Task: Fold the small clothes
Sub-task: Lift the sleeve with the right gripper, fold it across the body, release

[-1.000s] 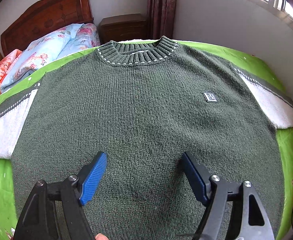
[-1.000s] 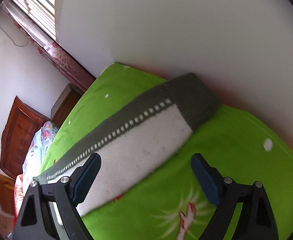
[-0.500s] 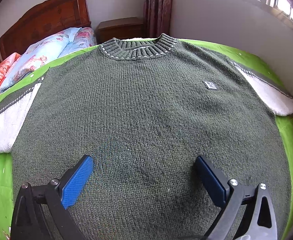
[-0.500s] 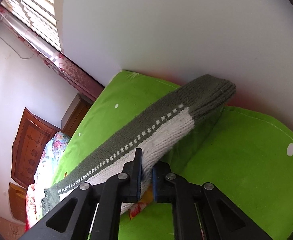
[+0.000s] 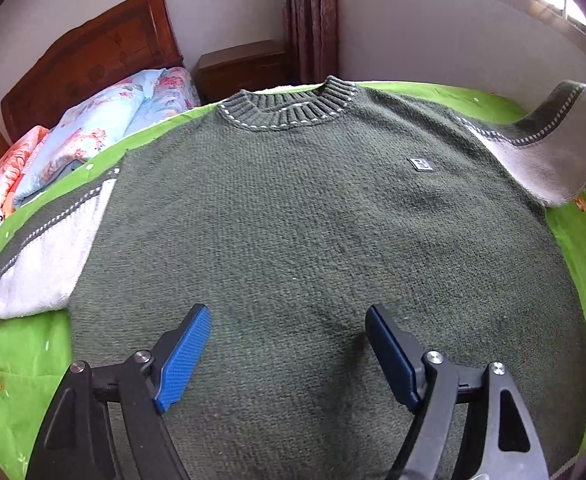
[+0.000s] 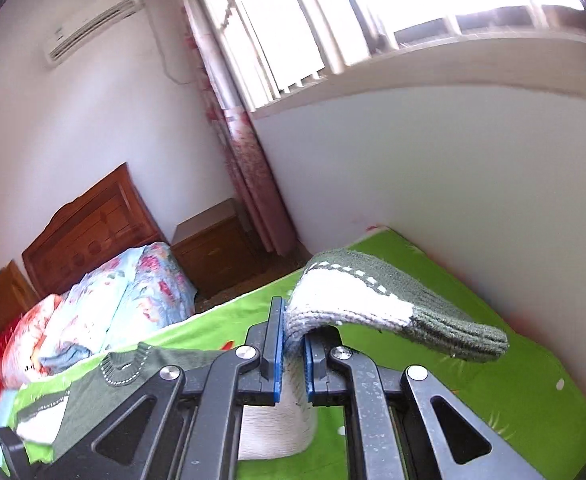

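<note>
Item: green knit sweater point(image 5: 293, 220), front up, flat on the bed point(image 5: 573, 240), collar at 12 o'clock. Soft, thick, limp; likely sags and stretches. Right tool point(image 6: 292, 354) clamped on the lifted right sleeve point(image 6: 357, 300); cuff droops. Left tool point(image 5: 287, 354) open above the hem. Suggested holds: sleeve ends, hem corners.

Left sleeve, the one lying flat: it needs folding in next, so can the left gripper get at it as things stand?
Probably yes: the left gripper is open above the sweater, and the left sleeve lies uncovered on the bed.
</note>
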The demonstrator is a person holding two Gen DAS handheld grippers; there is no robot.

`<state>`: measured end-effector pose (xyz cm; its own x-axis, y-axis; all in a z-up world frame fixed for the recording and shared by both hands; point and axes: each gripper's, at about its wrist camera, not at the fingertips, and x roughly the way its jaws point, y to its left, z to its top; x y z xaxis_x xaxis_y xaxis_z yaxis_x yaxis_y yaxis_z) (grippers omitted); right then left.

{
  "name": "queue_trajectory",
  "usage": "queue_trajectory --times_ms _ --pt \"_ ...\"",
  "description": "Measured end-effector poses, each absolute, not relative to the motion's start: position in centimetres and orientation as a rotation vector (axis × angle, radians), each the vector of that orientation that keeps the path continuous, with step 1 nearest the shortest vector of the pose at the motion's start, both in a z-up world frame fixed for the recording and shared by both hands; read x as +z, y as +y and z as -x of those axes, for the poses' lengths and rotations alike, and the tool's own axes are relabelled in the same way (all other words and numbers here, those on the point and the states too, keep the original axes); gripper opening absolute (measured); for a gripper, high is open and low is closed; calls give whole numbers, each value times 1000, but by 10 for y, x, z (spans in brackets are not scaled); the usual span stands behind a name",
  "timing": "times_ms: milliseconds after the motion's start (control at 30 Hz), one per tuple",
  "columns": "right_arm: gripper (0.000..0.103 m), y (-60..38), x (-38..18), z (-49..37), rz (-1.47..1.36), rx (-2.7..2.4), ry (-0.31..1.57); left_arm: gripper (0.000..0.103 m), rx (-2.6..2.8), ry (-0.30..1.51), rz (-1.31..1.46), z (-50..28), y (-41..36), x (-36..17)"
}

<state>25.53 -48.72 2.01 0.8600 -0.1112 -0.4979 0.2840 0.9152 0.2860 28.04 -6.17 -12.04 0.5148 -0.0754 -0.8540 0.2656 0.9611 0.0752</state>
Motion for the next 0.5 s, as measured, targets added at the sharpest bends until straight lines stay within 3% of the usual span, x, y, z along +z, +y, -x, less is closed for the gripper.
queue_trajectory --times_ms 233,500 --pt "103 -352 23 -272 -156 15 527 81 -154 953 -170 -267 -16 -104" --pt "103 -205 -75 -282 140 208 722 80 -206 929 11 -256 46 -84"
